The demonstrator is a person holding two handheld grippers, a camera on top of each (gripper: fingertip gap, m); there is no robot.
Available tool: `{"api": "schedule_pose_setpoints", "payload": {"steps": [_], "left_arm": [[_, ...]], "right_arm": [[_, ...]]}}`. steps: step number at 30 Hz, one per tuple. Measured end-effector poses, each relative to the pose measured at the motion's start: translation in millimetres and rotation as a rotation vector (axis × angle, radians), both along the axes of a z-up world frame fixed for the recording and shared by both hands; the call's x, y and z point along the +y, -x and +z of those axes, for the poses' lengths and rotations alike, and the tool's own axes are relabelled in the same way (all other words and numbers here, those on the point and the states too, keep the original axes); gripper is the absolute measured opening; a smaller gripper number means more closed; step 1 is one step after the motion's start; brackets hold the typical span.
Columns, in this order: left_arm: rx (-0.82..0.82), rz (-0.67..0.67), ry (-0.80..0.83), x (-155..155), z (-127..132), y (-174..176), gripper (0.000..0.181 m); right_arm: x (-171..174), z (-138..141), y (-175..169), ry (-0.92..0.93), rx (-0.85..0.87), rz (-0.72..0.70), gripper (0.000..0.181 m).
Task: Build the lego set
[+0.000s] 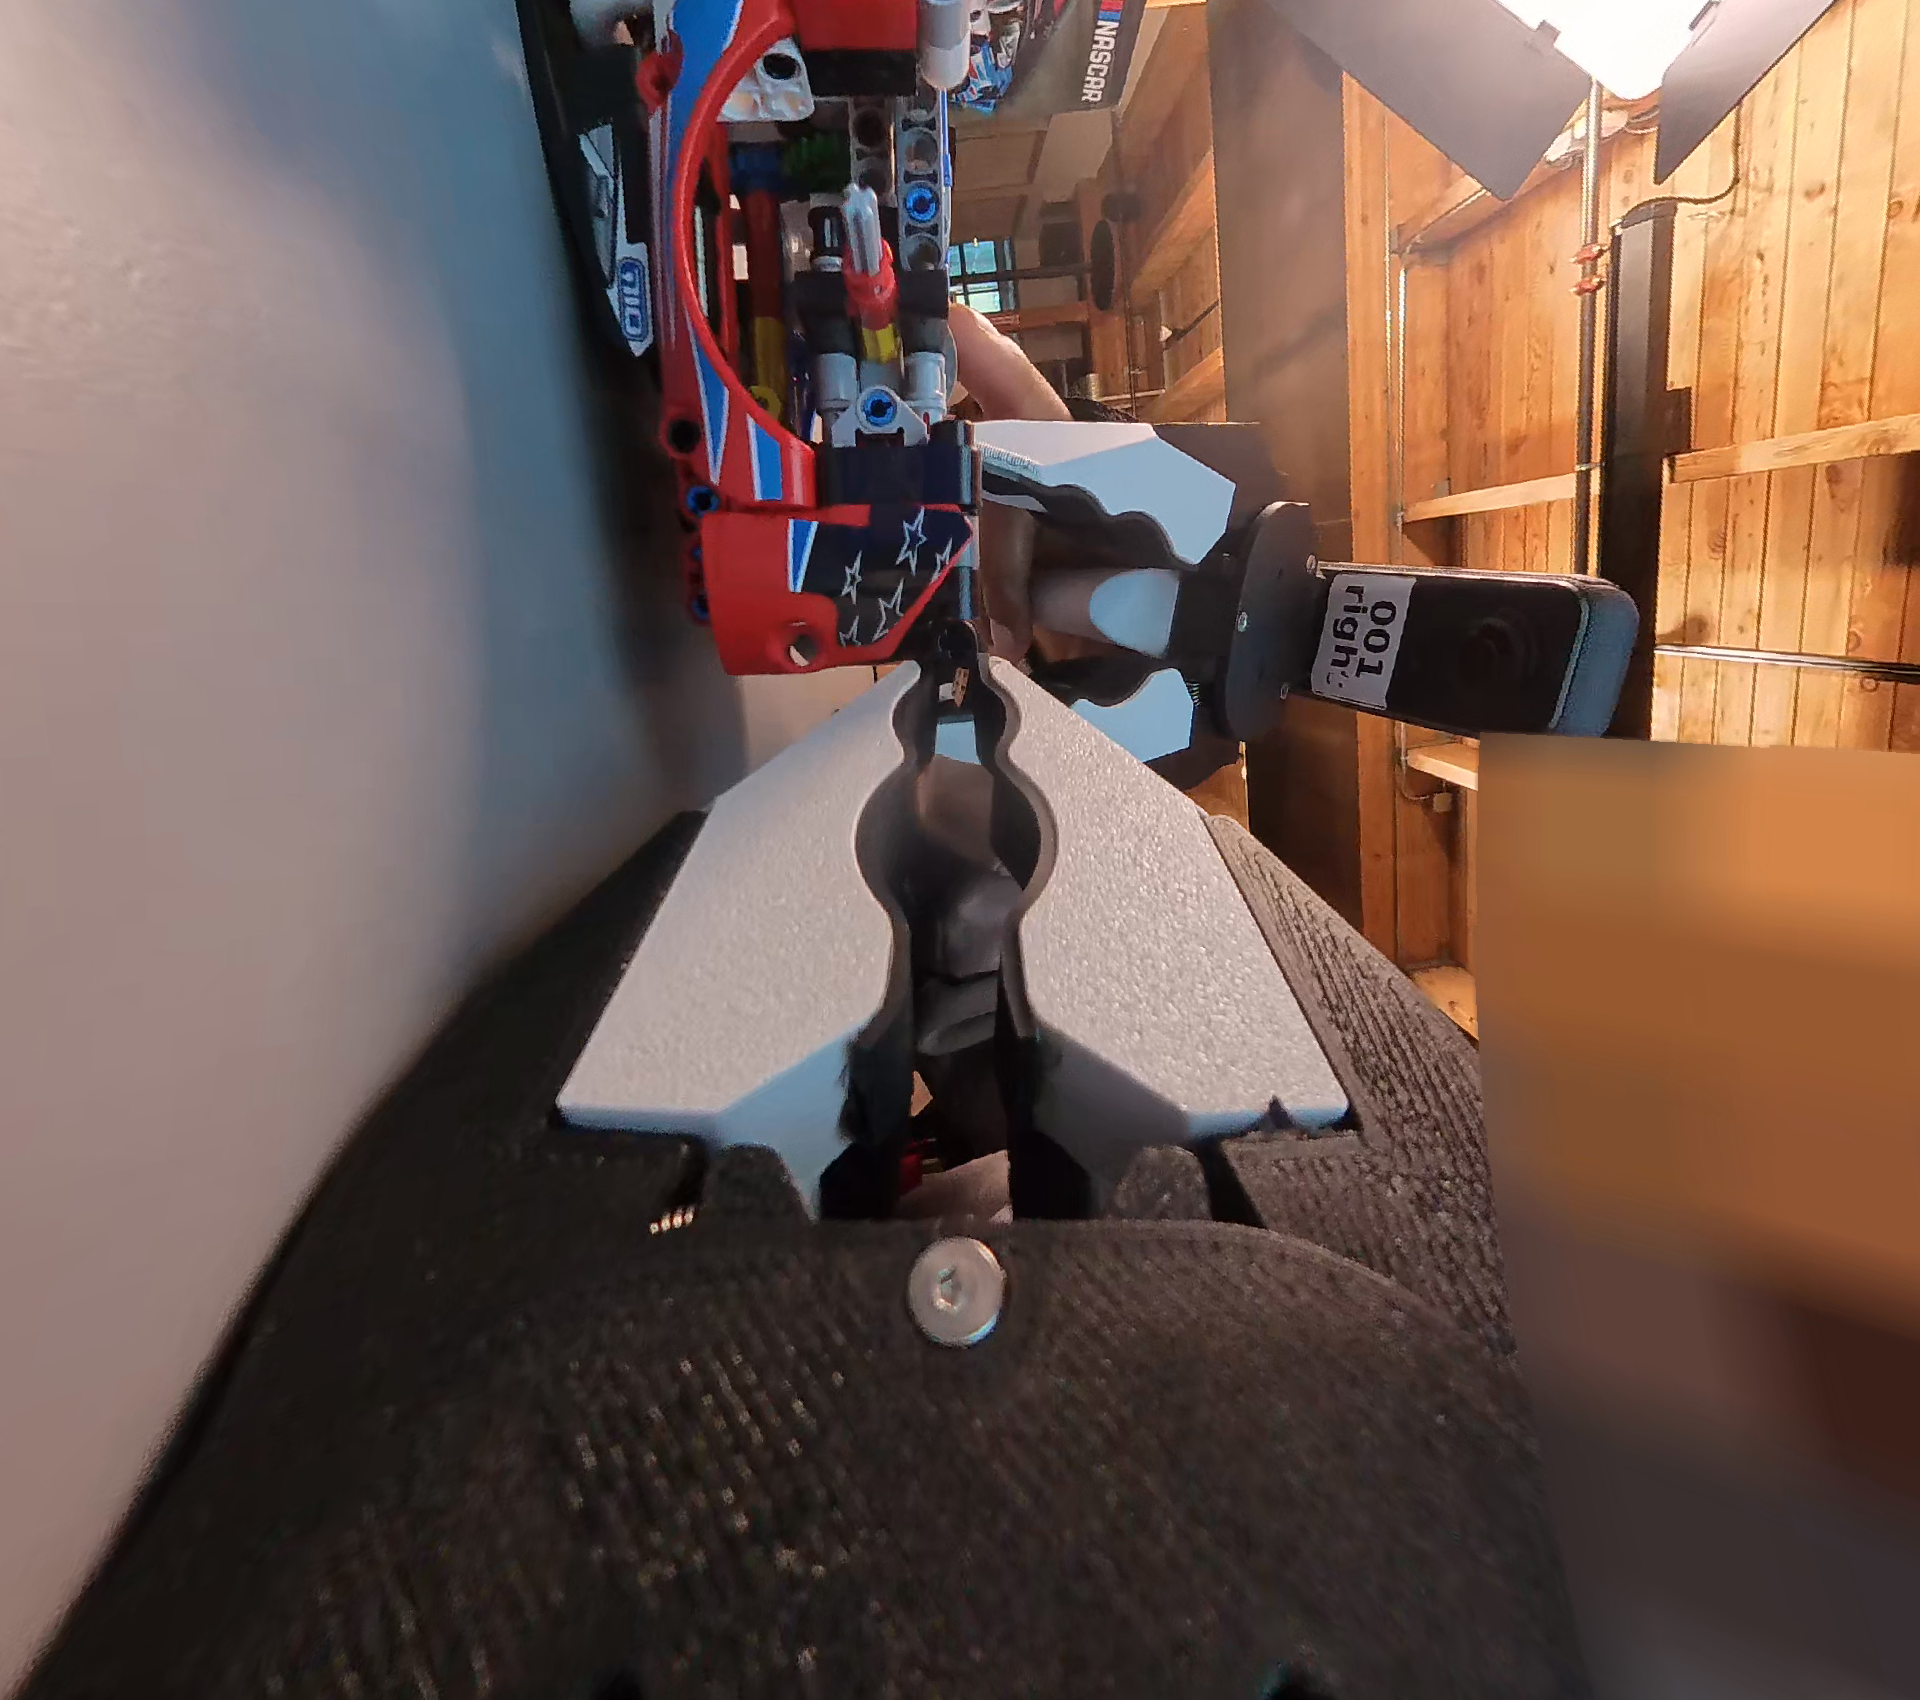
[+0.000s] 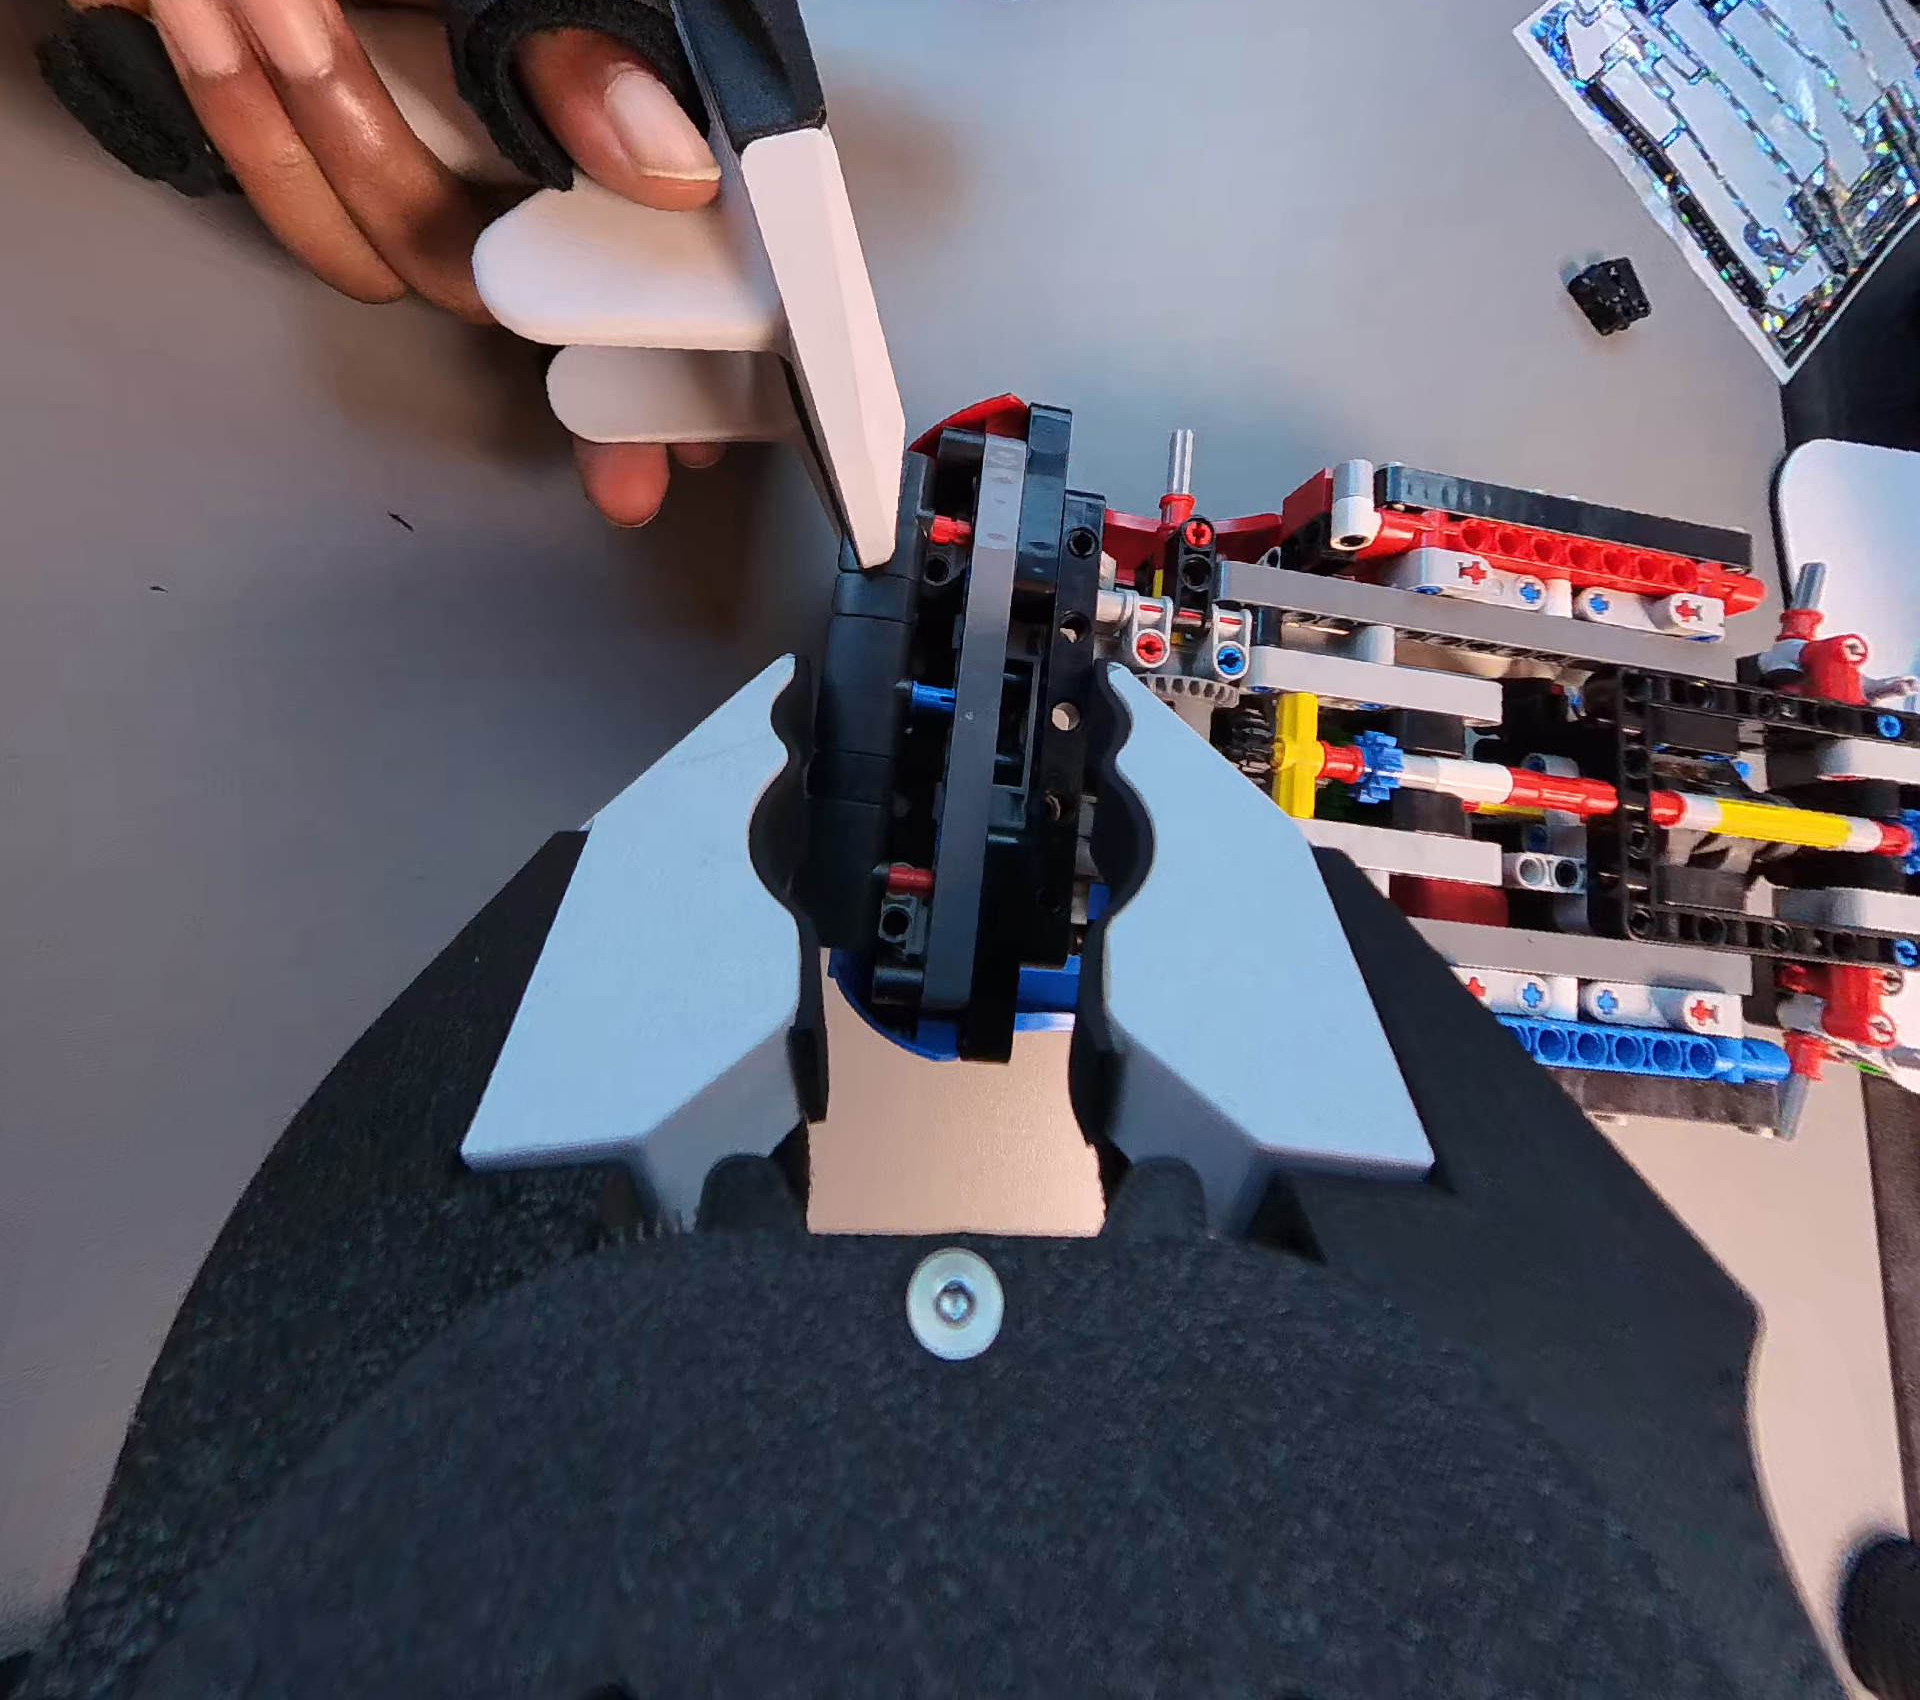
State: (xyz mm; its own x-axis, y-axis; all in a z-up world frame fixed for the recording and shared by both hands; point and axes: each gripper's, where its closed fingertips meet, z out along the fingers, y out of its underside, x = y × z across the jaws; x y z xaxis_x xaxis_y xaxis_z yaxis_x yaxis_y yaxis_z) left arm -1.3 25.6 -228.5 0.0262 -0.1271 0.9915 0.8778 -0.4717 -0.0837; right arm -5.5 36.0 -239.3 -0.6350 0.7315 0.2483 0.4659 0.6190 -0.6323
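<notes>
In the right wrist view, a person's hand (image 2: 343,92) at the upper left holds the left tongs (image 2: 873,544), whose white fingertip (image 2: 831,362) touches the upper left corner of the black end block (image 2: 966,736) of the lego car (image 2: 1455,746). In the left wrist view, the left tongs (image 1: 958,694) are drawn nearly together, their tips pinching a small dark part at the lower edge of the car's red starred panel (image 1: 831,580).

At centre, the right tongs (image 2: 951,715) are clamped on the black end block, one grey finger on each side of it.

To the right, the car's underside faces the camera, with grey beams, a yellow and red axle (image 2: 1662,814), blue gears and a blue beam along the lower edge. It lies across the grey worktop (image 2: 312,611), lifted at the gripped end.

Farther right, a small loose black piece (image 2: 1608,294) sits on the worktop just beside a shiny sticker sheet (image 2: 1745,102) at the upper right.
</notes>
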Motion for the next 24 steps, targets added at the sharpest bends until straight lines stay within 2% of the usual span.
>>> {"api": "schedule_pose_setpoints", "payload": {"steps": [24], "left_arm": [[0.158, 0.002, 0.000, 6.9, -4.0, -2.6, 0.005]], "right_arm": [[7.6, -3.3, -0.2, 0.003, -0.016, 0.008, 0.048]]}}
